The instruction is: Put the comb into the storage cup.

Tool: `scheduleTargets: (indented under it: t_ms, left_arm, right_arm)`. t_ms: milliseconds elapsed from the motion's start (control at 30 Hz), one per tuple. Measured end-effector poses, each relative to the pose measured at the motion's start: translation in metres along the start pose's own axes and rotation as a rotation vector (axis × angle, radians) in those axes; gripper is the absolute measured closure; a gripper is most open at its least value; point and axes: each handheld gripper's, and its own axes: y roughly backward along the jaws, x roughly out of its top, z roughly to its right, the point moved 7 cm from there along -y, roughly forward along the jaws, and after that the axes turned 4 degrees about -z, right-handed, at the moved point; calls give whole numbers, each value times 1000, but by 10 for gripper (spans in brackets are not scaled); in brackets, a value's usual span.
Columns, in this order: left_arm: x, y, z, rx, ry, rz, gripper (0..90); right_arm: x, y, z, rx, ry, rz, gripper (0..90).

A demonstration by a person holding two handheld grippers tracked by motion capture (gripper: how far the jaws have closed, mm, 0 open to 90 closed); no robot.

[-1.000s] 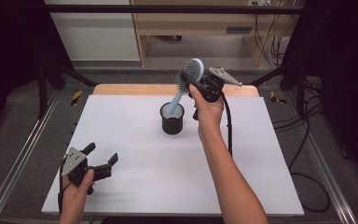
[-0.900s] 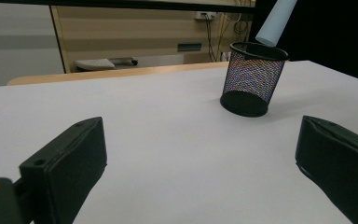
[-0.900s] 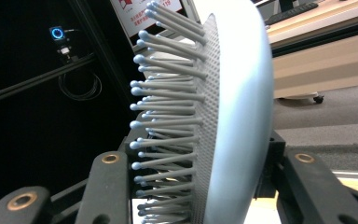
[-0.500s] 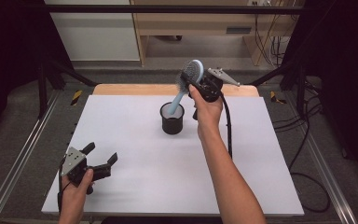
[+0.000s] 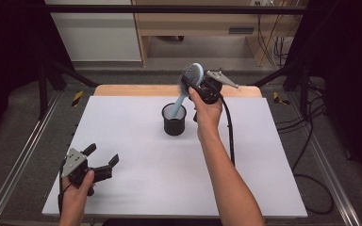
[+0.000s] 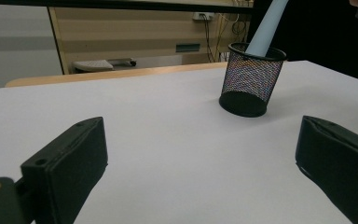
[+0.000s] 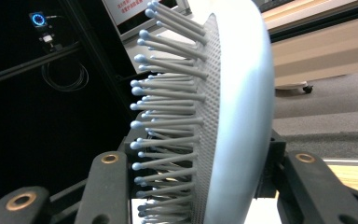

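Left gripper point(image 5: 99, 162) sits low at the near-left of the white desk point(image 5: 122, 127), fingers spread wide, nothing in them. Farther back, black mesh cup point(image 5: 174, 119) stands upright mid-desk. Hairbrush point(image 5: 188, 84) is pale blue, oval head, grey ball-tipped bristles; handle end sits in the cup, tilted. Right gripper point(image 5: 195, 87) has its fingers clamped on the brush head, bristle side and back.
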Motion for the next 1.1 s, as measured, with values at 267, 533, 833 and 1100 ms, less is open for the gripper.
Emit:
scheduleTargets:
  t_ms: [267, 533, 833, 1100]
  left_arm:
    - [0, 0, 0, 0, -2, 2, 24]
    - [0, 0, 0, 4, -7, 1, 24]
    - [0, 0, 0, -4, -5, 3, 24]
    - [0, 0, 0, 0, -10, 1, 24]
  right_arm:
    - [-3, -2, -1, -2, 18, -8, 526]
    - [-8, -5, -2, -2, 36, -21, 523]
    - [-19, -9, 2, -18, 31, -34, 521]
    - [-29, -12, 7, -30, 29, -51, 519]
